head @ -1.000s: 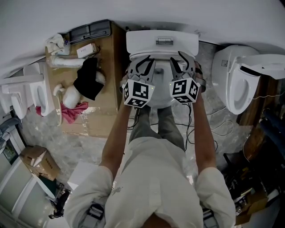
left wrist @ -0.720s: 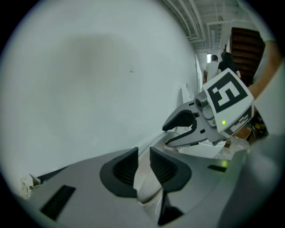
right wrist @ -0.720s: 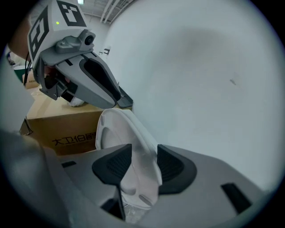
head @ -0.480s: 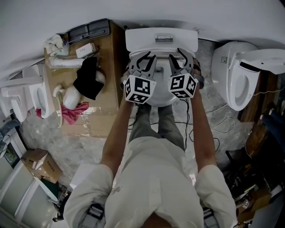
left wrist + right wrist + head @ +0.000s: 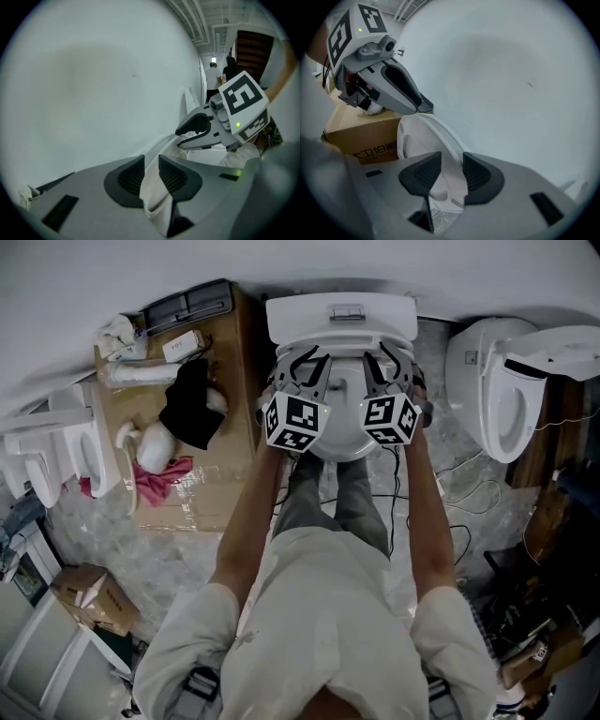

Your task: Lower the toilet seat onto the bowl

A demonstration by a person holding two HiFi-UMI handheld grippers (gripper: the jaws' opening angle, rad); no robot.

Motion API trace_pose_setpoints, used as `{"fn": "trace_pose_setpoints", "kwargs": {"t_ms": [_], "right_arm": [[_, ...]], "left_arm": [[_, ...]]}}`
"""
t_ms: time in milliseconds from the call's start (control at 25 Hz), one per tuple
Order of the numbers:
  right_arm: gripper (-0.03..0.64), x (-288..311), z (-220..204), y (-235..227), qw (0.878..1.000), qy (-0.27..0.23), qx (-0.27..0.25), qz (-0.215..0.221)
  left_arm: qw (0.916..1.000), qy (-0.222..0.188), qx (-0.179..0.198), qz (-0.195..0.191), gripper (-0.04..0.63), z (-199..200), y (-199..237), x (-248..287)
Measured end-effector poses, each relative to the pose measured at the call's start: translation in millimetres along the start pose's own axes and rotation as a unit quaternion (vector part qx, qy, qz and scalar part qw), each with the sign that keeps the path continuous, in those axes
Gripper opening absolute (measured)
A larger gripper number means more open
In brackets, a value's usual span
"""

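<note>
While upright, seat (image 5: 419, 136) within left gripper (image 5: 151, 172), right gripper (image 5: 451, 172).

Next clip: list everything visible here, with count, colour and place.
toilet: one, white, centre, against the wall
toilet seat: one, white, raised upright
second toilet: one, white, at right, lid open
large cardboard box: one, brown, left of the toilet
black cloth: one, black, on that box
pink cloth: one, pink, on that box, near its left edge
small cardboard box: one, brown, on the floor at lower left
left gripper: one, grey, pads on the seat rim, jaws just been opening
right gripper: one, grey, pads on the seat rim, jaws just been closing
</note>
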State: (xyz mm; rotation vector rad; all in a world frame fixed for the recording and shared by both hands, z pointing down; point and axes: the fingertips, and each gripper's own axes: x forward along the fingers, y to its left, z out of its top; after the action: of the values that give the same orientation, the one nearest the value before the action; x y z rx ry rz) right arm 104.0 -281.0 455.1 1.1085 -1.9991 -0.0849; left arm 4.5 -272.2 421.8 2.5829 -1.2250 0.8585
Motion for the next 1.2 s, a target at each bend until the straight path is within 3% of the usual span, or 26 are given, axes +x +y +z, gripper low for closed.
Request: {"fn": "trace_pose_setpoints", "kwargs": {"t_ms": [760,1200], "right_arm": [[0.140,-45,-24,31,0.999,0.010,0.037,-0.031],[0.141,-65,-41,52,0.998,0.024,0.048,-0.035]], "left_arm": [[0.9978,0.037,0.021,-0.052,0.163,-46,-38,-14],[0.9957,0.046,0.028,-0.076,0.163,-65,-61,-24]]}}
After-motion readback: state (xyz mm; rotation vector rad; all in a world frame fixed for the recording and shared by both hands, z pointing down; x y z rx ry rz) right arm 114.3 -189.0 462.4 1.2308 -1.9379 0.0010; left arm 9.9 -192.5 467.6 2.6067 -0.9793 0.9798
